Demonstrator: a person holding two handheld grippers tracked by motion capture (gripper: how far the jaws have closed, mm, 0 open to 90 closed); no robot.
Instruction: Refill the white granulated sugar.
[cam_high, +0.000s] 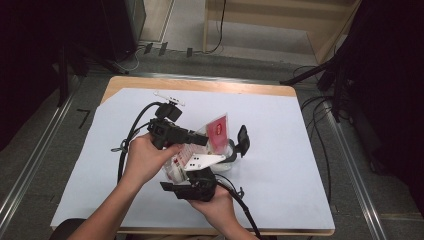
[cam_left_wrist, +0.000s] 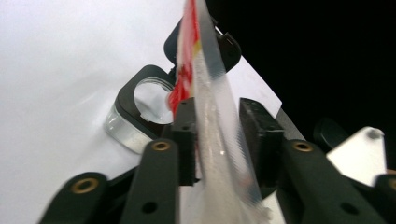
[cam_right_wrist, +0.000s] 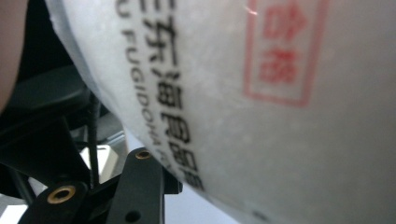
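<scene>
I work near the middle of the white paper sheet (cam_high: 280, 150) that covers the wooden table (cam_high: 200, 84), with bare paper on all sides: wide to my right and far side, narrower toward the near edge. A small white strip (cam_high: 169, 98) lies alone near the far edge, well apart from my hands.

The clear plastic pouch with a red-and-white printed panel (cam_high: 218, 131) stands up between my two tools, above the middle of the sheet. In the left gripper view the pouch's thin, crinkled edge (cam_left_wrist: 212, 121) runs up between my black jaws. My left gripper (cam_high: 200, 140) comes in from the left with its jaws partly apart; one pad lies against the film, and I cannot tell whether the other pad touches, so a firm pinch is not certain.

My right gripper (cam_high: 196, 186) sits nearest me, below the pouch's lower end. In the right gripper view the pouch's frosted face with black lettering and a red stamp (cam_right_wrist: 261, 102) lies just in front of the lens. One jaw shows at the bottom edge, so I cannot tell how wide these jaws stand or whether they grip.

Beyond the pouch, a clear round glass jar (cam_left_wrist: 140, 112) rests on the paper inside a black ring-shaped holder (cam_left_wrist: 128, 100); what the jar contains I cannot tell.
</scene>
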